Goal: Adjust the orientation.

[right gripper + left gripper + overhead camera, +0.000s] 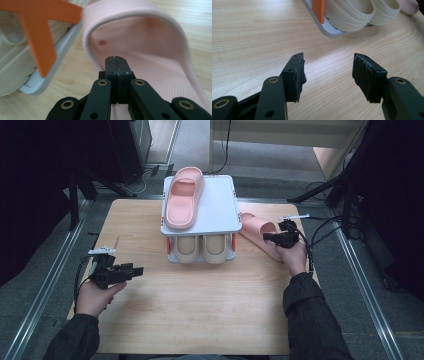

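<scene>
Between the fingers of the right gripper, closed with no gap, the pink slipper's edge appears pinched; the slipper lies on the bench beside the rack. So thin a hold may slip on lifting. An orange rack strut close alongside is revealed in the right gripper view. The left gripper is held wide open and empty.

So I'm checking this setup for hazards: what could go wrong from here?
1. The right gripper is shut, jaws together at the heel of the pink slipper lying beside the rack; it may have no real grip.
2. Lifting that slipper could knock the orange brace.
3. The other pink slipper overhangs the top shelf's far edge and might fall.
</scene>
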`<action>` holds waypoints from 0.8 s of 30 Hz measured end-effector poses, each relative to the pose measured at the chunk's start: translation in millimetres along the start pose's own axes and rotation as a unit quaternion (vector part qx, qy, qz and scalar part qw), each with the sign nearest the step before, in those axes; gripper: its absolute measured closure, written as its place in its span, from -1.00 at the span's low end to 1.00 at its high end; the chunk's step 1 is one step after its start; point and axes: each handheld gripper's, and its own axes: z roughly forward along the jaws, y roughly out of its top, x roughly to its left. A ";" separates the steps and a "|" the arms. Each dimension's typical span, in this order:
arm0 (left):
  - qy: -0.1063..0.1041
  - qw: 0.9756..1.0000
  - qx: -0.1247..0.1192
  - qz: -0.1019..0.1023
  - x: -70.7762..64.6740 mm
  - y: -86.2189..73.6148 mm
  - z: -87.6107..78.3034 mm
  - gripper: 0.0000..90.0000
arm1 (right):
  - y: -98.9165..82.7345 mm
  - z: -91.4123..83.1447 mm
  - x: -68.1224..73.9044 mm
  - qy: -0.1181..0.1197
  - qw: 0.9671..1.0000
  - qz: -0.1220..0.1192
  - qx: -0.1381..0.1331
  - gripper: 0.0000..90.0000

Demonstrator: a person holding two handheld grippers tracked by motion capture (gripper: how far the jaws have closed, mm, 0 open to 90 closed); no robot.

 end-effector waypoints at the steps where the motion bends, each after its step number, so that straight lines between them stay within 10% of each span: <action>1: -0.001 1.000 0.002 0.001 0.5 0.6 0.2 -0.04 | -0.1 1.0 3.2 0.007 1.000 -0.001 0.002 1.00; 16: -0.009 1.000 0.012 0.011 -3.7 5.9 12.2 -0.04 | 2.0 13.7 49.1 0.022 0.999 -0.030 -0.003 1.00; 24: -0.013 1.000 0.013 0.008 -0.7 6.3 14.2 -0.04 | 4.1 1.2 35.0 0.009 1.000 -0.008 -0.028 1.00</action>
